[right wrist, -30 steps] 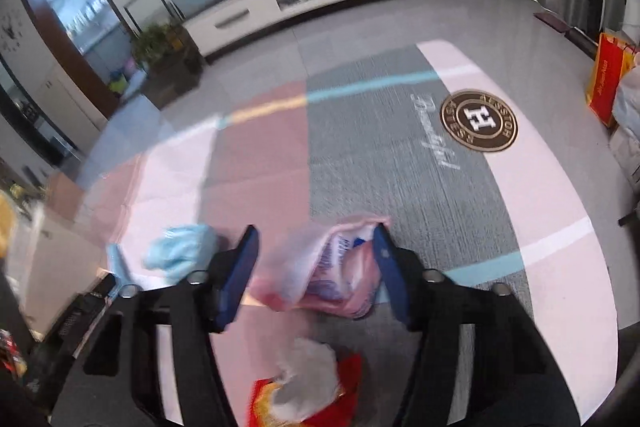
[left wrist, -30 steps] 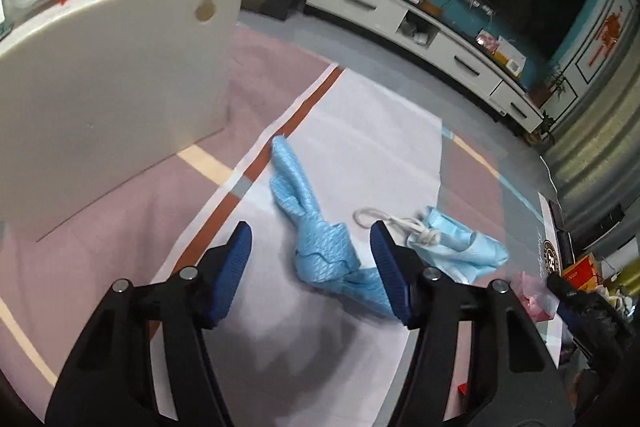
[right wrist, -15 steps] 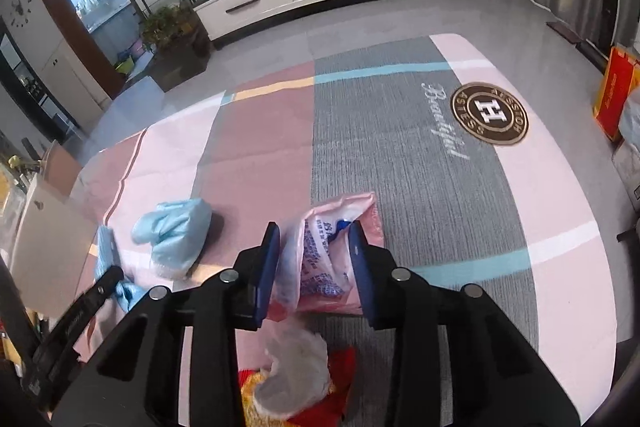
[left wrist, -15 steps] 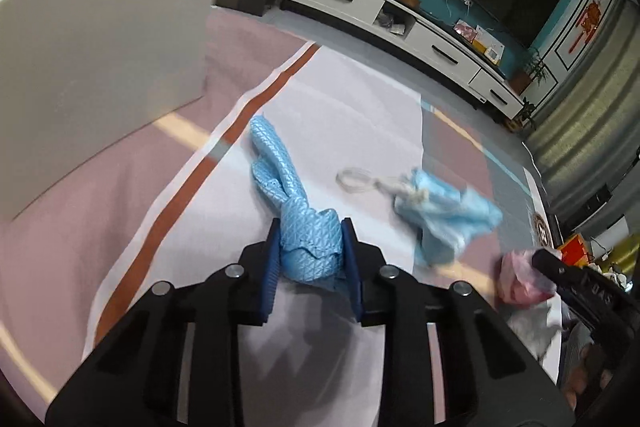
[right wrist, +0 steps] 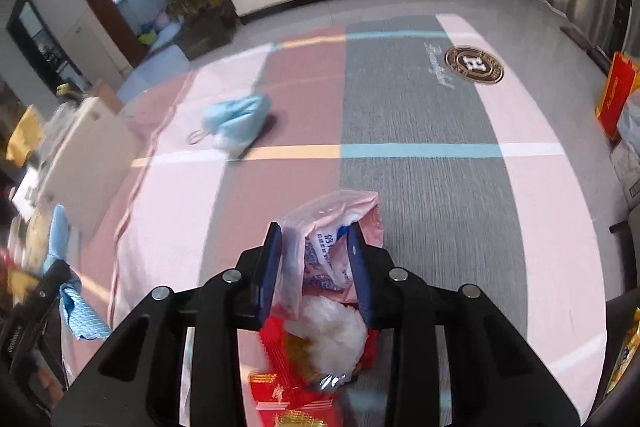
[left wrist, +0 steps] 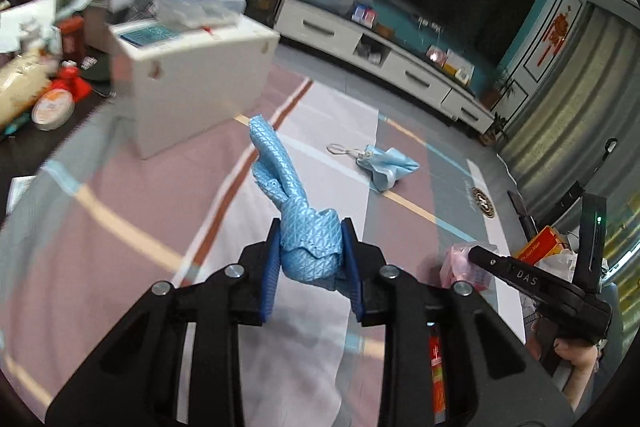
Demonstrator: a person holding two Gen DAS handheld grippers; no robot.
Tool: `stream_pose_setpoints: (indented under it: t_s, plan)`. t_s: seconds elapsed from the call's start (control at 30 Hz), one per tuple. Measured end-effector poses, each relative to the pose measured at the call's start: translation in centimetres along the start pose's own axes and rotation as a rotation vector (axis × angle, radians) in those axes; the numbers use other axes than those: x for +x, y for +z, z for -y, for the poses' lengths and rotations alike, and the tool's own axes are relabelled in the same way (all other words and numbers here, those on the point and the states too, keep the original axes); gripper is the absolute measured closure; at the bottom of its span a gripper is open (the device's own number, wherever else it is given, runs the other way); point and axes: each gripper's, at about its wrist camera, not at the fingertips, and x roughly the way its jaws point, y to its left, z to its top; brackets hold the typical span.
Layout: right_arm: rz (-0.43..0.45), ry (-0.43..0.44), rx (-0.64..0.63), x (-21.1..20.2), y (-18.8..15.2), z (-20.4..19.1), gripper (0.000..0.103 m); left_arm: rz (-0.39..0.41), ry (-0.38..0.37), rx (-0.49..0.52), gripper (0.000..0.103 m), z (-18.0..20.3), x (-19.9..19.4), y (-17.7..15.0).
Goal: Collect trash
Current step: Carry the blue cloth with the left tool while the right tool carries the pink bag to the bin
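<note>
My left gripper [left wrist: 310,261] is shut on a crumpled blue textured cloth [left wrist: 298,203] and holds it up off the carpet; it also shows in the right wrist view [right wrist: 68,291]. My right gripper [right wrist: 316,267] is shut on a pink plastic bag [right wrist: 332,243] with printed packaging inside, lifted off the floor; the bag also shows in the left wrist view [left wrist: 460,263]. A light blue face mask [left wrist: 386,165] with white ear loops lies on the carpet ahead, also in the right wrist view [right wrist: 238,121].
Red and gold wrappers [right wrist: 296,379] and a white wad [right wrist: 328,331] lie under my right gripper. A white low table [left wrist: 196,83] with clutter stands at the left. A white TV cabinet [left wrist: 384,67] lines the far wall. Red bags [right wrist: 616,99] sit at the right.
Both grippers closed on their items, the left on the blue cloth and the right on the pink bag, then lifted them off the carpet. The views now sit higher.
</note>
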Motion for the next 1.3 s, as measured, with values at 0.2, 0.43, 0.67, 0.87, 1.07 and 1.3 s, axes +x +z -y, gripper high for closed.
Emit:
stream_pose_setpoints:
  t_s: [0.2, 0.43, 0.67, 0.87, 1.07, 1.3]
  plan:
    - [0.140, 0.017, 0.001, -6.2, -2.9, -0.4, 0.069, 0.055, -0.033, -0.025, 0.073, -1.0, -4.8, -3.2]
    - [0.249, 0.042, -0.009, -11.6, -5.8, -0.3, 0.069, 0.028, -0.102, -0.018, 0.073, -1.0, -5.7, -5.2]
    - [0.339, 0.073, 0.002, -15.8, -8.6, 0.0, 0.069, 0.010, -0.131, 0.067, 0.073, 0.9, -6.1, -6.8]
    - [0.419, 0.084, 0.028, -18.7, -9.5, 0.8, 0.069, 0.025, -0.150, 0.101, 0.073, 1.7, -7.1, -7.3]
    - [0.484, 0.071, 0.054, -21.5, -10.4, 2.1, 0.069, 0.045, -0.180, 0.149, 0.073, 3.1, -8.5, -7.7]
    - [0.510, 0.054, 0.046, -22.8, -11.4, 2.1, 0.069, 0.092, -0.169, 0.250, 0.073, 5.4, -10.1, -9.0]
